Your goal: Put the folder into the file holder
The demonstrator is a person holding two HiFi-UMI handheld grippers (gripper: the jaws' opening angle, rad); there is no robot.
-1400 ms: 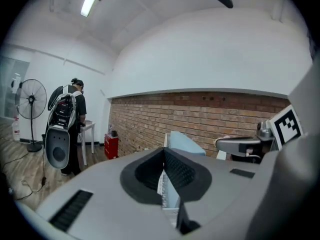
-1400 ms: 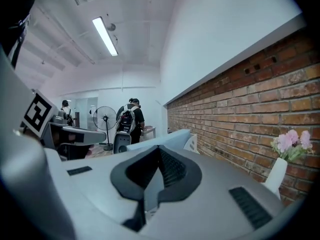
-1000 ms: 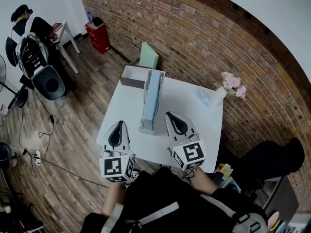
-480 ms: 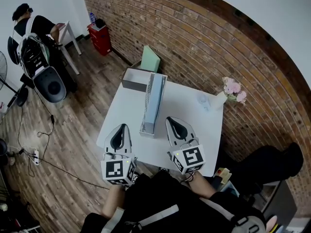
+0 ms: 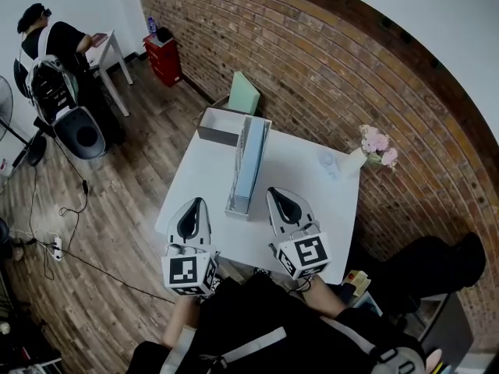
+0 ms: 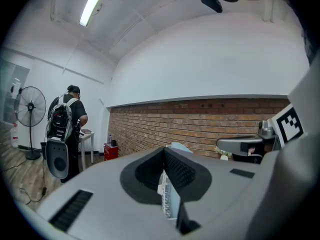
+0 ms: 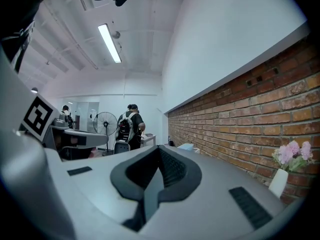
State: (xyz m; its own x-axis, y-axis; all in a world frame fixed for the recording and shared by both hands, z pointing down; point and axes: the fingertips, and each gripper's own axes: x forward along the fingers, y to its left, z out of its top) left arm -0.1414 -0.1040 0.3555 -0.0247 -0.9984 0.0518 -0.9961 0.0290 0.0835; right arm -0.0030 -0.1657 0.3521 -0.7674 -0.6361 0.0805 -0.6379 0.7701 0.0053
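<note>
Hardly anything has shifted over the last second: the light blue folder (image 5: 252, 158) stands where it stood, upright on edge inside the mesh file holder (image 5: 236, 206) at the middle of the white table (image 5: 320, 197). By the look of it the task is done, with nothing left but to draw back. The left gripper (image 5: 191, 209) and right gripper (image 5: 285, 201) flank the holder's near end, both with jaws pressed together on nothing.

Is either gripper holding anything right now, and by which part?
Nothing is held. The left gripper and right gripper are both shut and empty; the folder stands apart on the table.
</note>
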